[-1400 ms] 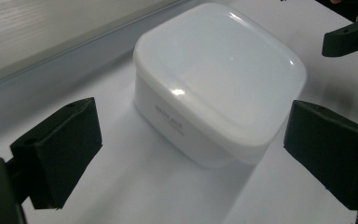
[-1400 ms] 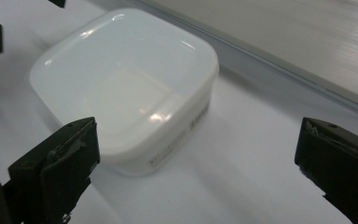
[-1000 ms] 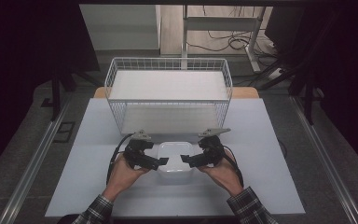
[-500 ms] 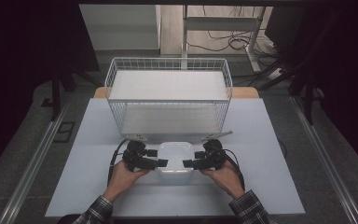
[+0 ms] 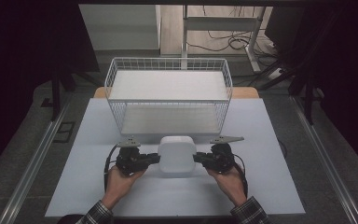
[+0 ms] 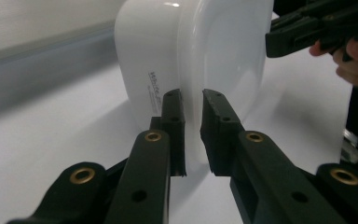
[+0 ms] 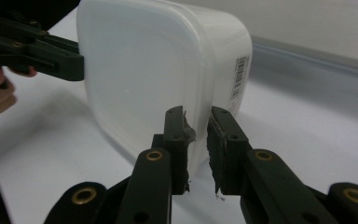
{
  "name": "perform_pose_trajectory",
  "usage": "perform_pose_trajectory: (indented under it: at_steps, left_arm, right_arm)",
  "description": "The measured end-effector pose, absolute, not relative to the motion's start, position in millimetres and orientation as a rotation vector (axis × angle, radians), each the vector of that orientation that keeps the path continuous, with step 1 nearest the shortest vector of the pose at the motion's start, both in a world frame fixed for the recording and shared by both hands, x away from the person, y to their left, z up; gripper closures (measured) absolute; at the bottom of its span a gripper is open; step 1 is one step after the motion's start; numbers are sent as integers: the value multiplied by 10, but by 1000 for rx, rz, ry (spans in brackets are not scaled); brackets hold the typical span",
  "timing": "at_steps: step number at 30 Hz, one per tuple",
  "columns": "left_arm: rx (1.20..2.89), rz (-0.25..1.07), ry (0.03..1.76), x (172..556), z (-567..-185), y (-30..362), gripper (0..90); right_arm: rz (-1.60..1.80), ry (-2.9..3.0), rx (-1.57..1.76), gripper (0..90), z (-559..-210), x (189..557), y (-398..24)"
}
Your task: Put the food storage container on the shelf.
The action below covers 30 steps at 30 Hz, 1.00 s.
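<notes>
A white plastic container (image 5: 177,154) with a lid is held between my two grippers over the near middle of the white table (image 5: 270,186). It looks tipped up, its broad face toward the person's side. My left gripper (image 5: 156,158) is shut on its left rim, and the jaws pinch the lid's edge in the left gripper view (image 6: 193,121), container (image 6: 191,56). My right gripper (image 5: 196,158) is shut on the right rim, jaws closed on the edge (image 7: 196,135) of the container (image 7: 144,70). A barcode label sits on its side.
A white wire basket (image 5: 168,95) with a flat white base stands just beyond the container, at the table's far middle. Hands and plaid sleeves come in from the bottom edge. Cables trail from both grippers. Dark floor and a metal rail (image 5: 32,158) flank the table.
The container has come up off the table and tipped, shifting slightly toward the basket. Both grippers rose with it, still gripping its two sides.
</notes>
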State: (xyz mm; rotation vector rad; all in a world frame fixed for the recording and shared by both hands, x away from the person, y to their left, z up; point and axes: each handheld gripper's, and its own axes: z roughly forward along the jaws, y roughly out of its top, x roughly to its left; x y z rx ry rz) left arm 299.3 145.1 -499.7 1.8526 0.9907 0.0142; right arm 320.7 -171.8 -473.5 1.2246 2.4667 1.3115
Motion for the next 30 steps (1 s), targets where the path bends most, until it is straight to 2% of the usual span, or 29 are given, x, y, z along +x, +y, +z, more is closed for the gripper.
perform_pose_trajectory:
  at_steps: [16,30]
  left_arm:
    - [1846,62,984,3043,-4786,1461,804]
    - [1847,140,955,3152,-4315,1489,803]
  right_arm:
    - [1370,2391,1160,778,-4566,3196,-1712]
    - [1422,2345,1104,780,-4187,3332,-1687]
